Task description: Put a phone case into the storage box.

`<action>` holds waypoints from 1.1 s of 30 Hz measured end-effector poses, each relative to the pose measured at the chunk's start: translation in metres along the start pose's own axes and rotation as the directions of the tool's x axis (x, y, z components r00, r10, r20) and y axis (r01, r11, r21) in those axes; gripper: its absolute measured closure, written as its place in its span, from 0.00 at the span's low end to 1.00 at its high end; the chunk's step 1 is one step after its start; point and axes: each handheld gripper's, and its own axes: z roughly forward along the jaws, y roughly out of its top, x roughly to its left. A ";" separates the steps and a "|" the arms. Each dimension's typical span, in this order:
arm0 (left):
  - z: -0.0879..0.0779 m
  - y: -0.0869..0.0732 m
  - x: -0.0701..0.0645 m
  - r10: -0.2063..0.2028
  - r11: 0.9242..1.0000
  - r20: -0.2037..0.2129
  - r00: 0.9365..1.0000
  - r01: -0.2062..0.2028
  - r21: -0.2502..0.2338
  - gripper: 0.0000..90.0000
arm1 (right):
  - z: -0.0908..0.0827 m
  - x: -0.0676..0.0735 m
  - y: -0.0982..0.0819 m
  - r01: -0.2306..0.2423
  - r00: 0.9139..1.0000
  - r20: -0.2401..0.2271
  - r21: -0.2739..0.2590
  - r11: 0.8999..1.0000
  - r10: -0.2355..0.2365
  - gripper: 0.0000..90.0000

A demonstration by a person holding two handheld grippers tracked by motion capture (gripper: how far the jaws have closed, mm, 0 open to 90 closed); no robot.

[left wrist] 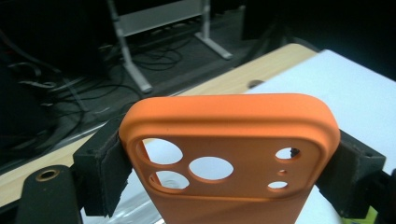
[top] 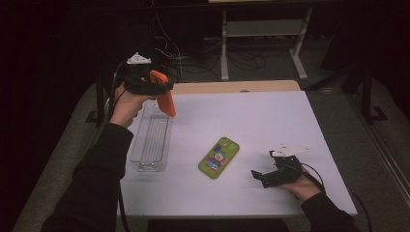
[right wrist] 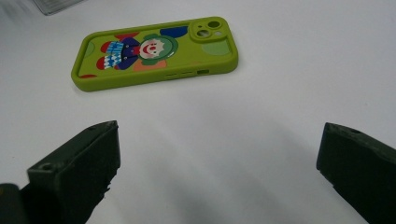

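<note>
Your left gripper point(top: 162, 94) clamps the orange phone case point(top: 164, 96) by its 2 long edges, aloft over the clear tray's point(top: 151, 140) far end; the soft case could flex and slip free. Your right gripper point(top: 258, 176) rests open near the green clown case point(top: 219, 157). No readable writing.

Left gripper point(top: 162, 89) raised high over the table's far left, jaws clamped; right gripper point(top: 258, 177) low near the front right, jaws spread wide, nothing between them
</note>
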 end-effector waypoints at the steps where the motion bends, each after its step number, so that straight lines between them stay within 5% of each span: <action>1: 0.001 0.000 0.003 -0.003 1.000 -0.017 1.000 0.003 0.001 0.17 | 0.000 0.000 0.000 -0.002 1.000 0.000 -0.001 1.000 0.002 0.00; 6: 0.009 -0.004 0.016 -0.028 0.999 -0.096 0.995 0.030 0.014 0.17 | 0.000 0.001 0.001 0.004 1.000 0.000 -0.007 1.000 -0.004 0.00; 11: 0.020 -0.009 0.025 -0.058 0.997 -0.172 0.983 0.064 0.030 0.17 | 0.000 0.001 0.001 0.003 1.000 -0.003 -0.016 1.000 -0.003 0.00; 24: 0.056 -0.033 0.037 -0.133 0.981 -0.335 0.933 0.172 0.088 0.17 | -0.002 -0.001 0.002 -0.003 1.000 -0.003 -0.027 1.000 0.003 0.00; 30: 0.070 -0.043 0.037 -0.119 0.975 -0.350 0.929 0.176 0.137 0.16 | -0.003 0.000 0.002 -0.005 1.000 -0.002 -0.029 1.000 0.005 0.00; 33: 0.076 -0.045 0.036 -0.111 0.972 -0.370 0.922 0.179 0.153 0.16 | -0.004 0.000 0.003 -0.006 1.000 -0.002 -0.030 1.000 0.006 0.00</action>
